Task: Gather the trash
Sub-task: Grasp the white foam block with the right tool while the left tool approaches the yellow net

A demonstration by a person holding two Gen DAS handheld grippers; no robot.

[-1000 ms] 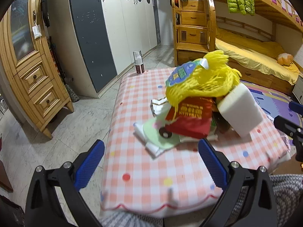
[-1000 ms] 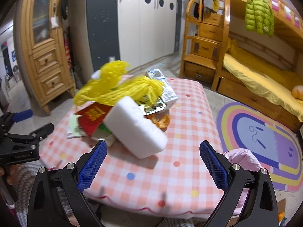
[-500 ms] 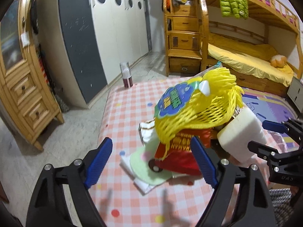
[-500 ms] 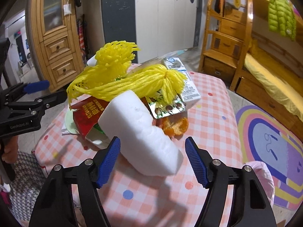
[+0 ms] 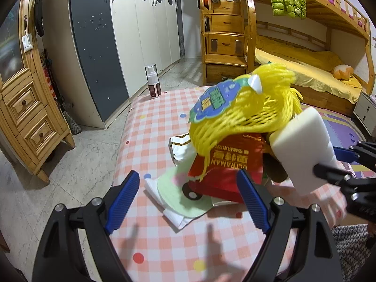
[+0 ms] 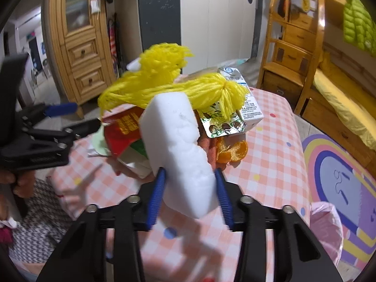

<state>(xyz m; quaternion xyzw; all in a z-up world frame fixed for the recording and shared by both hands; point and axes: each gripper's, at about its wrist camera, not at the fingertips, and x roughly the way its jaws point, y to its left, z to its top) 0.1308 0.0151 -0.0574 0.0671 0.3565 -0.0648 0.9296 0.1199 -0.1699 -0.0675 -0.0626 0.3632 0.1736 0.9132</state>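
Trash sits heaped on a counter [image 5: 150,127] draped in pink-and-white checked cloth, in a bedroom with a wooden bunk bed [image 5: 305,54] and pale wardrobes [image 5: 141,30]. The right claw [image 6: 190,193] has just been closing around the near end of a white foam block [image 6: 181,145], its blue pads at the block's two sides; whether they press it yet cannot be told. The block leans up against the heap, under a yellow mesh fruit net [image 5: 246,108] with a blue-and-green label. The left claw [image 5: 188,202] hangs released above the counter's near edge, nothing between its pads, facing a red packet [image 5: 225,171] and a pale green paper disc [image 5: 174,190]. Behind the foam lie a milk carton [image 6: 244,98], a foil blister pack [image 6: 221,122] and orange peel [image 6: 232,152]. A pink-lined bin [image 6: 326,225] stands beside the counter.
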